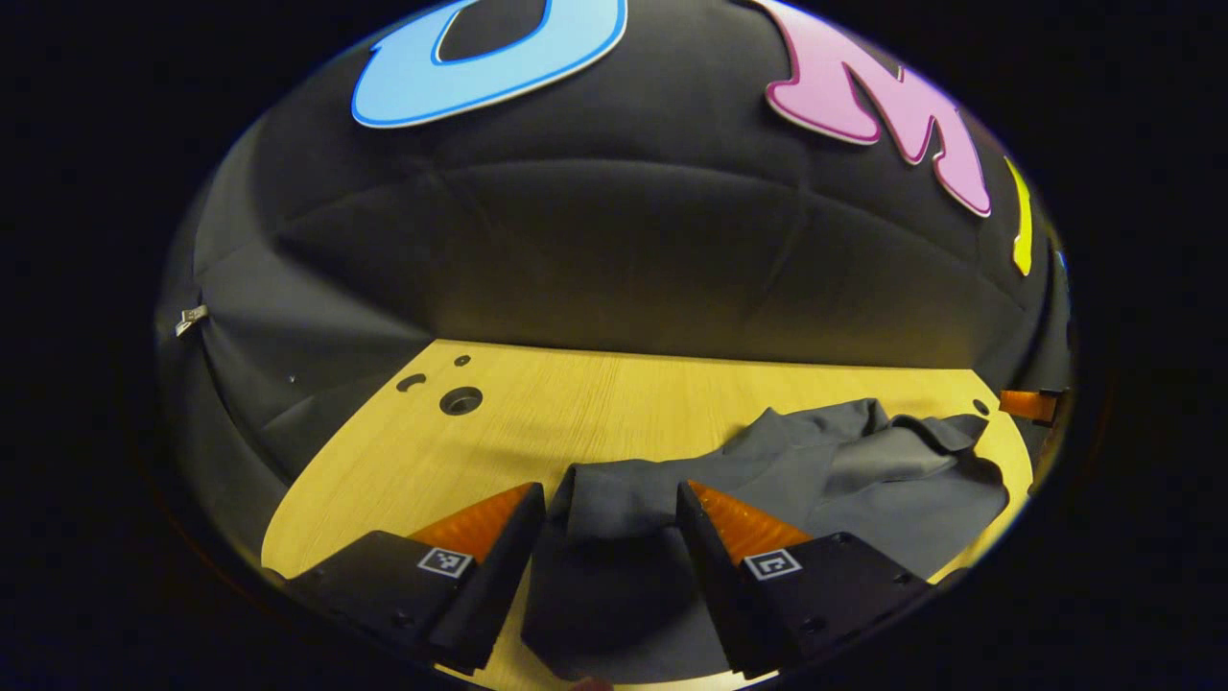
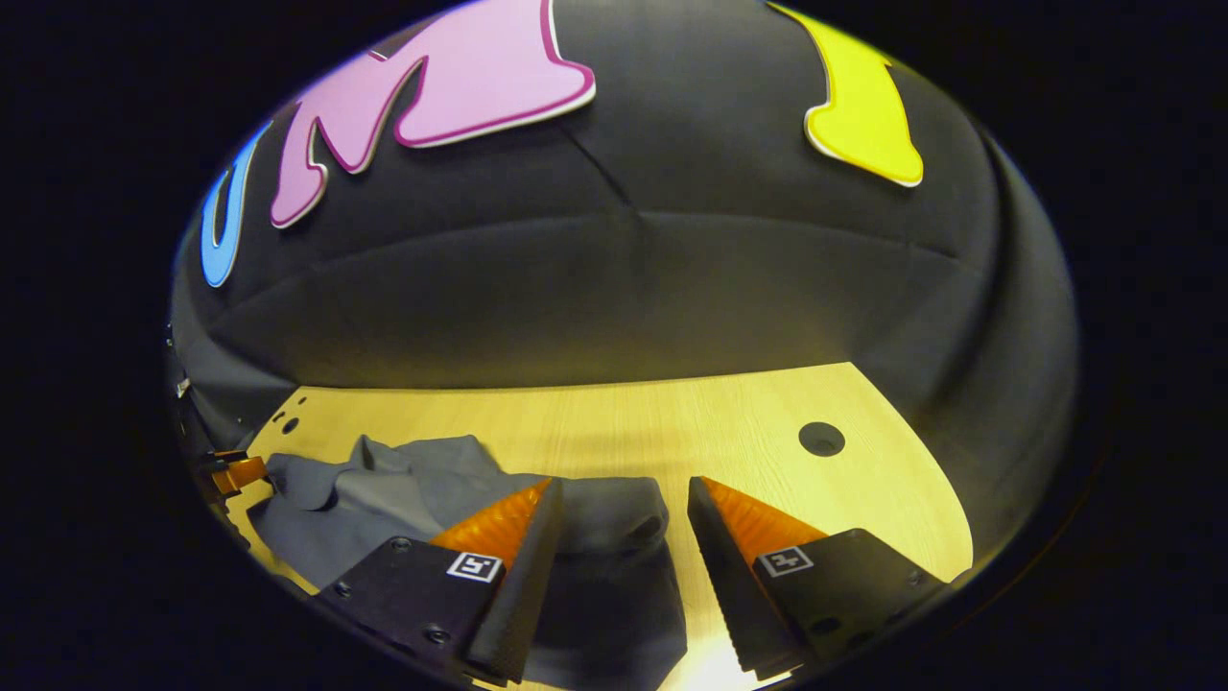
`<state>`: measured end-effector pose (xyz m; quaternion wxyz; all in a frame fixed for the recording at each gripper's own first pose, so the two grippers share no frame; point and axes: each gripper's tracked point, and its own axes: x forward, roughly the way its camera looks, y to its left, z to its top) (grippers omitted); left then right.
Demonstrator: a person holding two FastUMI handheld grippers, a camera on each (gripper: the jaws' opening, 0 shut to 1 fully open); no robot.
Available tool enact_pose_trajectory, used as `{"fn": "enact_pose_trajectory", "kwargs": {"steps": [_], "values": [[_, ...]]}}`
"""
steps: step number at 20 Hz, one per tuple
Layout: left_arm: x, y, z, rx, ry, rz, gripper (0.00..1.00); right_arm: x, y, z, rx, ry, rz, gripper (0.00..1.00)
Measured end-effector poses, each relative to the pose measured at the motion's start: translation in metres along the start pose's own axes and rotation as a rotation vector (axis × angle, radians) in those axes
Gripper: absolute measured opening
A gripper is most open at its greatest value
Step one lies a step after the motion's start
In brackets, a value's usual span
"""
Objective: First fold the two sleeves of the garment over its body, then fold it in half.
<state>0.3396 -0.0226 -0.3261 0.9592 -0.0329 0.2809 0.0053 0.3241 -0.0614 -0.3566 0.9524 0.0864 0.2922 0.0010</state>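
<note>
Both grippers are low over the table [image 1: 499,403], one at each end of the garment [image 1: 844,470], so we judge each is placed to take a sleeve. Our left gripper [image 1: 611,513] has its fingers spread, with a grey sleeve end lying between them; whether they touch the cloth we cannot tell. Our right gripper [image 2: 619,513] is also open, the garment's [image 2: 384,499] edge under its left finger and bare wood by the other. The garment lies on the wood, dark grey, crumpled, with raised folds in the middle, not yet flat.
</note>
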Motion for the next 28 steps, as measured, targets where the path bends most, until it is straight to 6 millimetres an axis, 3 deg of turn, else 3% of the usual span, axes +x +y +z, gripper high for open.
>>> {"fn": "enact_pose_trajectory", "kwargs": {"steps": [8, 15, 18, 23, 28], "values": [[-0.122, -0.028, 0.028, -0.039, -0.125, -0.106, 0.89, -0.121, 0.048, 0.02, 0.039, -0.092, 0.068, 0.82], [-0.226, -0.043, 0.018, 0.027, -0.16, -0.199, 0.94, -0.221, 0.07, 0.016, -0.025, -0.144, 0.13, 0.82], [-0.26, -0.048, 0.017, 0.053, -0.185, -0.223, 0.94, -0.257, 0.07, 0.012, -0.028, -0.158, 0.142, 0.82], [-0.305, -0.059, 0.003, 0.069, -0.189, -0.248, 0.94, -0.298, 0.066, 0.002, -0.037, -0.174, 0.141, 0.82], [-0.329, -0.068, -0.016, 0.059, -0.161, -0.273, 0.94, -0.332, 0.065, -0.005, -0.036, -0.194, 0.14, 0.82]]}}
